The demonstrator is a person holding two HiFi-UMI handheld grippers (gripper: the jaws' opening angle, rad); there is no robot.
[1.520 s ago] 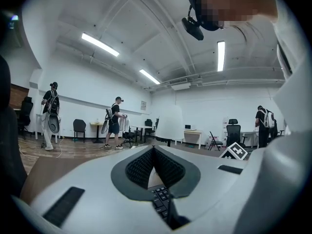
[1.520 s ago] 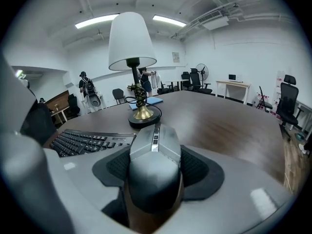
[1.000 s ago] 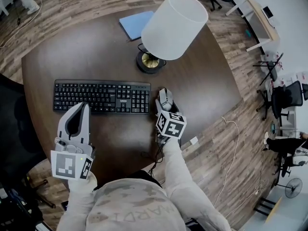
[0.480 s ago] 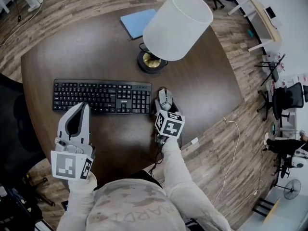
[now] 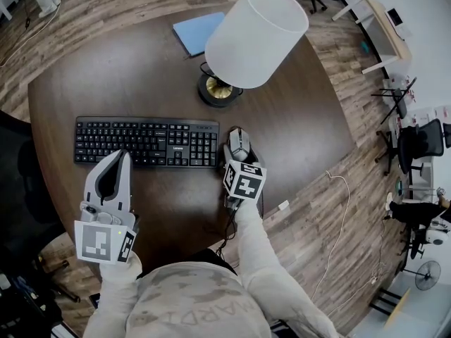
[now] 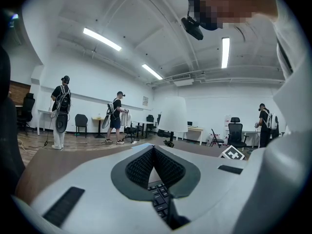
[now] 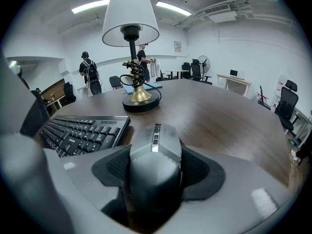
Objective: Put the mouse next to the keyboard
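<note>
A grey mouse (image 5: 239, 144) (image 7: 155, 165) sits between the jaws of my right gripper (image 5: 239, 153) (image 7: 155, 167), which is shut on it just right of the black keyboard (image 5: 146, 141) (image 7: 80, 132). The mouse is close to the keyboard's right end, low over the dark round table (image 5: 296, 111). My left gripper (image 5: 113, 182) (image 6: 154, 165) hovers near the keyboard's front edge, its jaws shut with nothing between them; keyboard keys (image 6: 160, 201) show below its pads.
A table lamp with a white shade (image 5: 255, 37) (image 7: 130, 14) and brass base (image 5: 220, 89) stands behind the keyboard. A blue notebook (image 5: 199, 32) lies at the table's far edge. A cable (image 5: 229, 227) trails off the table's near edge. People and office chairs stand in the room beyond.
The right gripper with the mouse has shifted slightly left, closer to the keyboard's right end. The left gripper has stayed put.
</note>
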